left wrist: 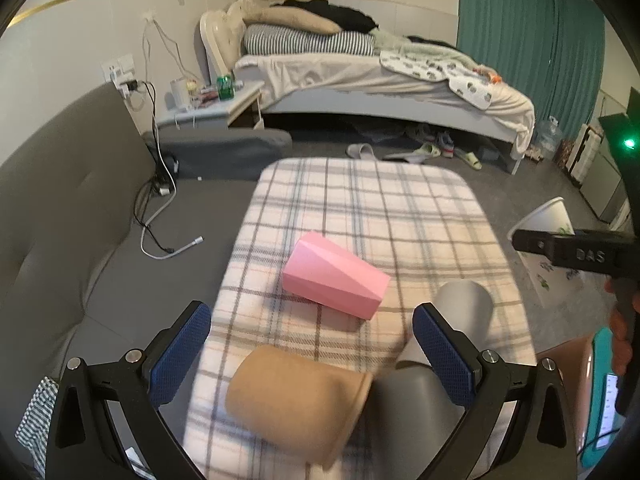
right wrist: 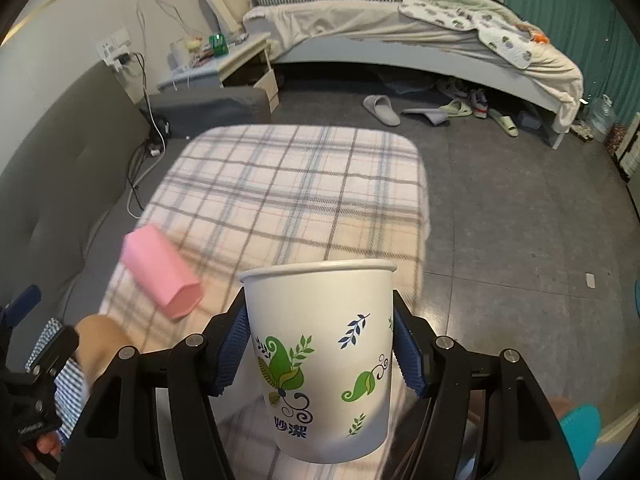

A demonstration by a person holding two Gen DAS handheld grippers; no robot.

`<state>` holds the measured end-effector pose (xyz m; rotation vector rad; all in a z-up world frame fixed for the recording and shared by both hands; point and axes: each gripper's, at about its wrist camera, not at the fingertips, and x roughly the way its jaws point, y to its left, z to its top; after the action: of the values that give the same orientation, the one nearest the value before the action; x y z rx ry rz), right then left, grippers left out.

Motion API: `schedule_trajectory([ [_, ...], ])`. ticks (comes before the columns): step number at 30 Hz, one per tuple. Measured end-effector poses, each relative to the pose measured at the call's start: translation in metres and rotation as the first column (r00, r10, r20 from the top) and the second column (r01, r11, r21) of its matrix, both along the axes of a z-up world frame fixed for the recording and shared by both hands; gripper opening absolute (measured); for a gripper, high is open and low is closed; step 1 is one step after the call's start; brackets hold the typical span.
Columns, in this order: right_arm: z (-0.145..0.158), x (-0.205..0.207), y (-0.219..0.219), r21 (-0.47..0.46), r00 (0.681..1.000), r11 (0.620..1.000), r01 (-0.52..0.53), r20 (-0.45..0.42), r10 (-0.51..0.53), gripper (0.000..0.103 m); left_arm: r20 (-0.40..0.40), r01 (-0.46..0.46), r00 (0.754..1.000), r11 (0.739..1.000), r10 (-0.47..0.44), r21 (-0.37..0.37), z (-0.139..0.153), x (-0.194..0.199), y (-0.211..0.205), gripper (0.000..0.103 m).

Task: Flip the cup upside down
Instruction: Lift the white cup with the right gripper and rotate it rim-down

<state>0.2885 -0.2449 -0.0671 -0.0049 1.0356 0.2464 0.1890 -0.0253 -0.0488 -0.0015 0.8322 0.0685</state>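
Note:
My right gripper (right wrist: 320,344) is shut on a white paper cup (right wrist: 320,356) printed with green leaves, held upright, rim up, above the near right edge of the plaid-covered table (right wrist: 288,184). The same cup (left wrist: 546,216) shows at the right of the left wrist view, beyond the table edge. My left gripper (left wrist: 312,348) is open and empty above the near end of the table. A tan cup (left wrist: 296,404) lies on its side between its fingers. A pink faceted cup (left wrist: 334,280) lies on its side mid-table. A grey cup (left wrist: 464,304) lies by the right finger.
A grey sofa (left wrist: 60,208) runs along the left with cables (left wrist: 160,216) on its seat. A bed (left wrist: 380,76), a nightstand (left wrist: 212,108) and slippers (right wrist: 382,109) on the floor lie beyond the table.

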Motion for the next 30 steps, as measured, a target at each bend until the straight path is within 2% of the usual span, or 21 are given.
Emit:
schedule_trajectory([
  [6, 0.035, -0.071, -0.002, 0.024, 0.998, 0.999, 0.043, 0.043, -0.044, 0.064, 0.056, 0.005, 0.998, 1.0, -0.004, -0.008, 0.026, -0.045, 0.001, 0.103],
  [11, 0.042, -0.141, 0.011, 0.039, 0.997, 0.998, 0.052, 0.062, -0.054, 0.064, 0.088, 0.002, 0.996, 1.0, -0.002, -0.003, 0.034, -0.09, 0.01, 0.103],
  [16, 0.024, -0.188, 0.035, 0.052, 0.998, 0.997, 0.054, 0.037, -0.056, 0.064, 0.089, -0.016, 0.996, 1.0, 0.017, -0.008, 0.027, -0.124, 0.025, 0.103],
  [20, -0.003, -0.212, 0.06, 0.071, 0.998, 0.996, 0.061, -0.015, -0.06, 0.064, 0.075, -0.036, 0.997, 0.999, 0.037, -0.006, 0.015, -0.144, 0.043, 0.103],
  [30, -0.04, -0.217, 0.12, 0.096, 0.998, 0.994, 0.05, -0.052, -0.046, 0.064, 0.039, -0.078, 0.996, 0.997, 0.078, -0.004, -0.009, -0.155, 0.083, 0.103],
])
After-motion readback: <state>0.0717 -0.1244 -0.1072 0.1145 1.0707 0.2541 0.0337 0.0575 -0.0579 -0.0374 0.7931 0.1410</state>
